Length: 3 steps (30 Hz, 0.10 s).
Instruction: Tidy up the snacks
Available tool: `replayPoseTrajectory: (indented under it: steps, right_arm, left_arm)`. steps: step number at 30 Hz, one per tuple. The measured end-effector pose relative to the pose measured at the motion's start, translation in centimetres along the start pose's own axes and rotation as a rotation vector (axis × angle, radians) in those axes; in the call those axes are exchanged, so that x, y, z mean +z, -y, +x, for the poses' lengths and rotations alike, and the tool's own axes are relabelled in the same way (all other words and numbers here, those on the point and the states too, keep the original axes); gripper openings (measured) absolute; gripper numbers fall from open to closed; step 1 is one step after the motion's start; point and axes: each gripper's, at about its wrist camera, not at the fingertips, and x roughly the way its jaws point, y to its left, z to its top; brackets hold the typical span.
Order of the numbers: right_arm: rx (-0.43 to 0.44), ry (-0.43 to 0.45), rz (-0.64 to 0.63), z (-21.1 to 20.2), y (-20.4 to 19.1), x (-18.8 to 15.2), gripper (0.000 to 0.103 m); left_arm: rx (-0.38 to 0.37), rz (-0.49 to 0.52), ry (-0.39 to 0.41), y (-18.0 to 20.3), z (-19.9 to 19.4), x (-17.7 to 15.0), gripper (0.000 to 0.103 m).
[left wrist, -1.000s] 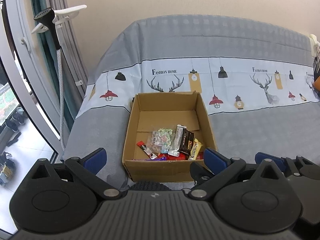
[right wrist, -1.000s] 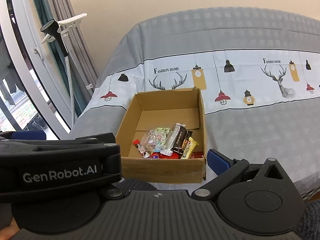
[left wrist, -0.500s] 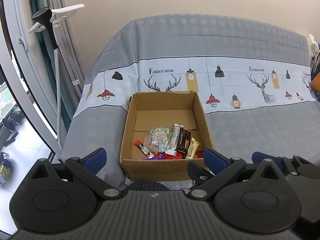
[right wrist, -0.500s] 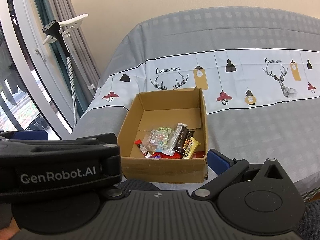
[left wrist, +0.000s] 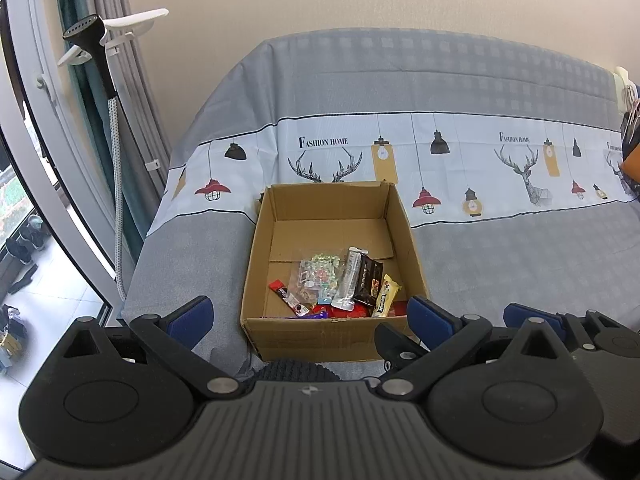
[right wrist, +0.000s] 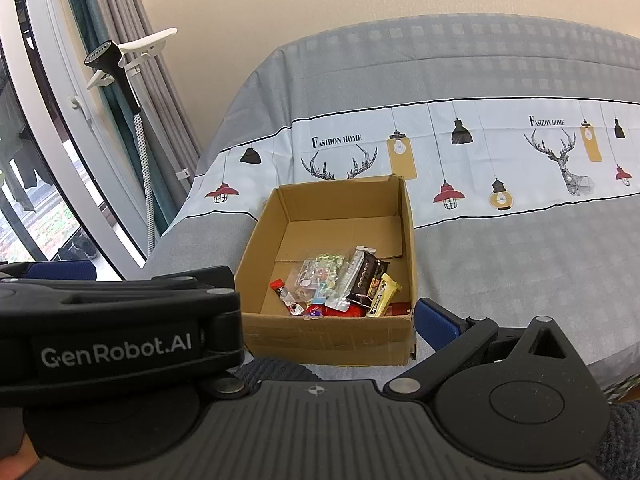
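An open cardboard box (left wrist: 332, 332) stands on the grey cloth near its front edge; it also shows in the right wrist view (right wrist: 332, 338). Several snack packets (left wrist: 344, 280) lie in its near half, among them a clear candy bag (right wrist: 318, 276), a dark bar (right wrist: 366, 284) and a yellow bar (right wrist: 384, 300). My left gripper (left wrist: 310, 318) is open and empty, its blue pads on either side of the box's near wall. My right gripper (right wrist: 320, 320) is open and empty; only its right pad (right wrist: 434, 322) shows, the left gripper's body hides the other.
The grey patterned cloth (left wrist: 500, 256) covers a wide surface that reaches the beige wall. A garment steamer on a pole (left wrist: 104, 80), curtains and a window stand at the left. An orange object (left wrist: 632, 164) sits at the far right edge.
Both grippers have drifted slightly, so the box sits a little differently in each view. Both stay open and empty, and the snacks in the box have not moved.
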Motion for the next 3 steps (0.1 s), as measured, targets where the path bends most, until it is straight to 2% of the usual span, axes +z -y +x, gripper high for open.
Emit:
replayPoseTrajectory:
  steps: [3]
  right_arm:
    - [0.003, -0.002, 0.007, 0.14, 0.21, -0.06, 0.102]
  left_arm:
    - [0.006, 0.013, -0.002, 0.38, 0.14, 0.06, 0.103]
